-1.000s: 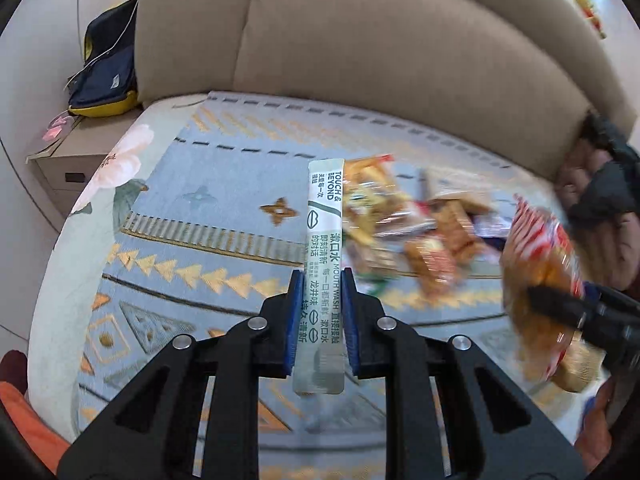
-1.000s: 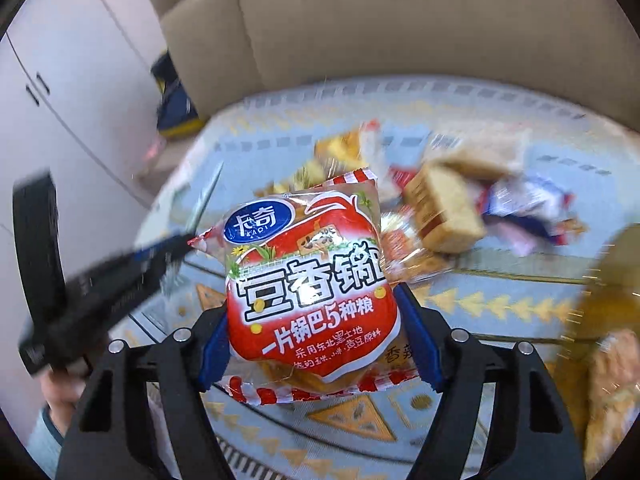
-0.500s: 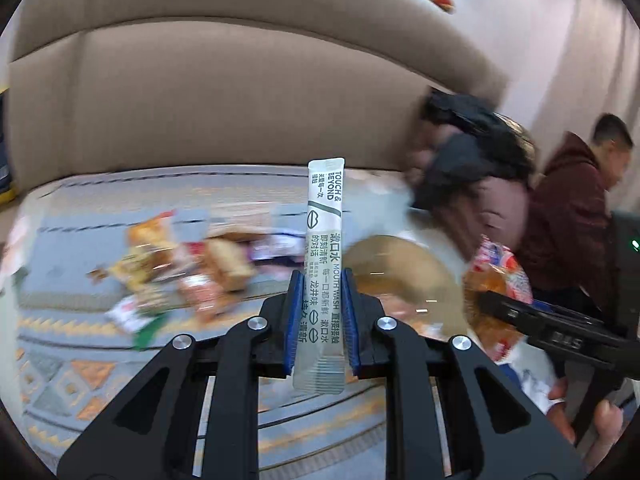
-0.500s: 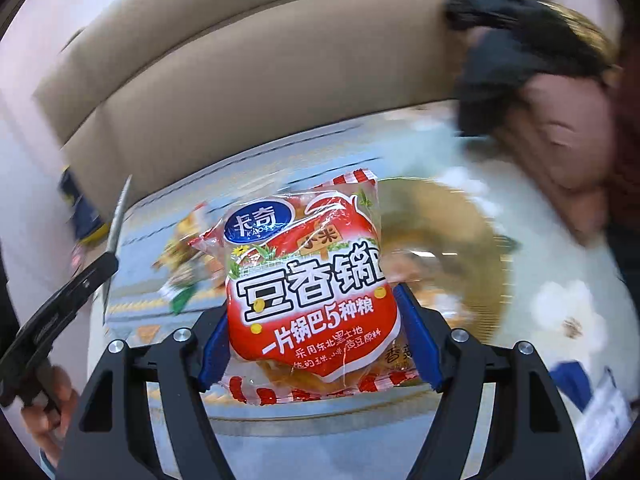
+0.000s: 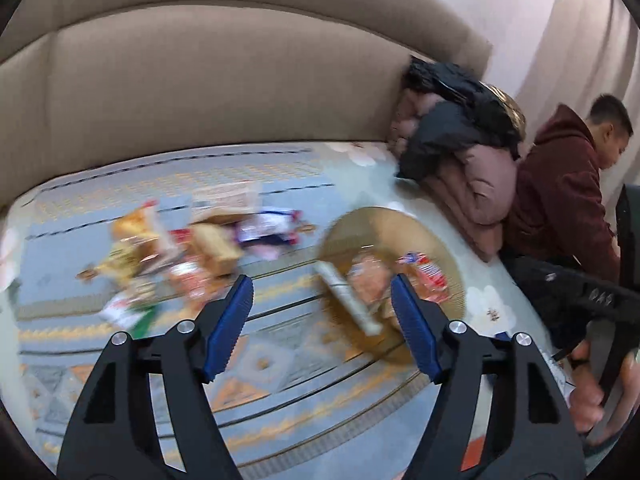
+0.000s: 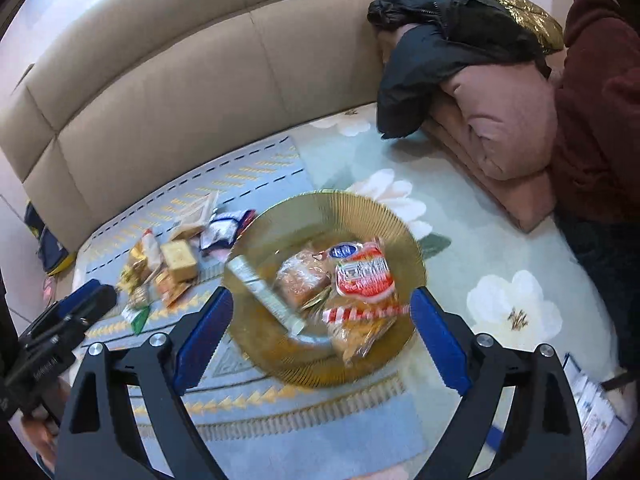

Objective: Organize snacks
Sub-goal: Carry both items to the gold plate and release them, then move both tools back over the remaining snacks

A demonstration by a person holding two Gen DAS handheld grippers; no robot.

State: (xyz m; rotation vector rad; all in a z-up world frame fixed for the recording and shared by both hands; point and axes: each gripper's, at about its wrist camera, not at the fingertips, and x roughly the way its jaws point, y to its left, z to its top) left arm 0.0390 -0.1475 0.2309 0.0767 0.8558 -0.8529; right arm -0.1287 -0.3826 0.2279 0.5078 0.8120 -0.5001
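Note:
A gold ribbed plate (image 6: 372, 210) (image 5: 432, 244) lies on the patterned bedspread. On it rest the white mouthwash stick (image 6: 266, 294) (image 5: 346, 294), the red rice-cracker bag (image 6: 362, 272) (image 5: 428, 272) and other wrapped snacks (image 6: 302, 280). My right gripper (image 6: 322, 330) hovers over the plate, its jaws opening with nothing between them. My left gripper (image 5: 322, 320) hovers beside the plate's left part, its jaws also opening and holding nothing. It also shows at the left edge of the right wrist view (image 6: 68, 316). A heap of loose snacks (image 6: 168, 264) (image 5: 176, 252) lies left of the plate.
A beige padded headboard (image 6: 160, 92) runs behind the bed. Folded pink bedding with a black jacket (image 6: 460, 52) sits at the right. A person in a maroon hoodie (image 5: 560, 192) sits beyond it. A dark bag (image 6: 46, 244) lies at the far left.
Both grippers have let go: the mouthwash stick and the red bag dropped from the jaws onto the gold plate. Both pairs of jaws now stand wide apart.

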